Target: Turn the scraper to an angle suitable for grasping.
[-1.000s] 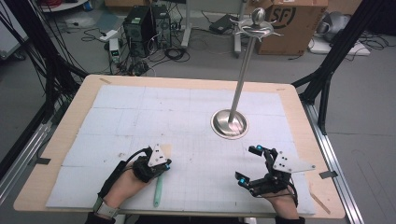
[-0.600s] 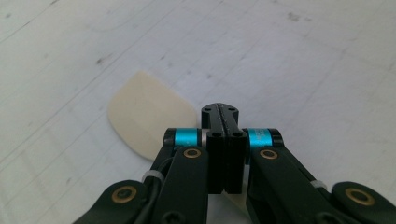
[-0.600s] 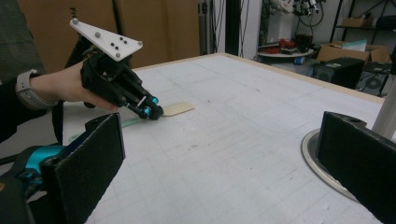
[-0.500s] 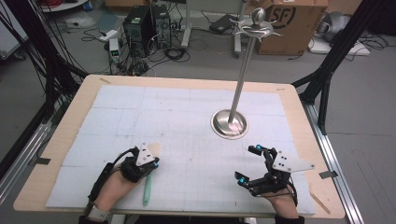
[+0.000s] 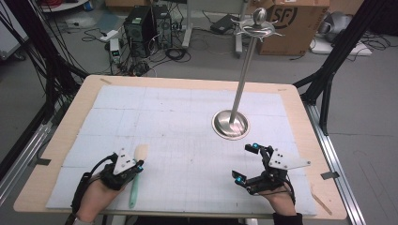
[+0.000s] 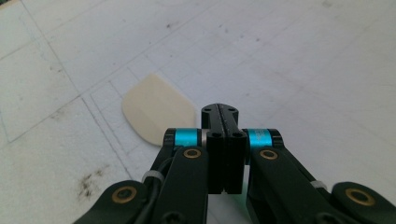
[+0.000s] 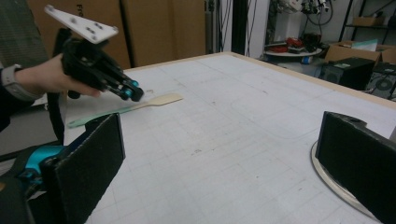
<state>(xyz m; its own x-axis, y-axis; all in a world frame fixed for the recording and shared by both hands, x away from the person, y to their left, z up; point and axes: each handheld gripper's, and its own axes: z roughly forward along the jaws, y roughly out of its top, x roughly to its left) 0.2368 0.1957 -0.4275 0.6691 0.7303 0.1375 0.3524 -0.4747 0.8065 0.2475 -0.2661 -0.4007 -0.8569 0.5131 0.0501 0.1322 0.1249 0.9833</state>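
A spatula (image 5: 134, 185) with a green handle and a cream head (image 6: 156, 112) lies on the white mat near the front left. My left gripper (image 5: 139, 164) is over its neck with the jaws shut and nothing between them. From the right gripper view, the left gripper (image 7: 133, 93) sits just above the spatula (image 7: 140, 105); I cannot tell if they touch. My right gripper (image 5: 246, 162) rests at the front right with its jaws wide open and nothing in them (image 7: 219, 163).
A tall metal stand (image 5: 239, 89) rises from a round base (image 5: 230, 124) right of the mat's centre, just beyond my right gripper. Its hooked top (image 5: 256, 26) is high above the table. The base's rim (image 7: 334, 184) shows near my right jaw.
My left gripper has moved left, and the spatula has shifted left with it. The cream head now shows beyond the jaws. The right gripper has stayed still.
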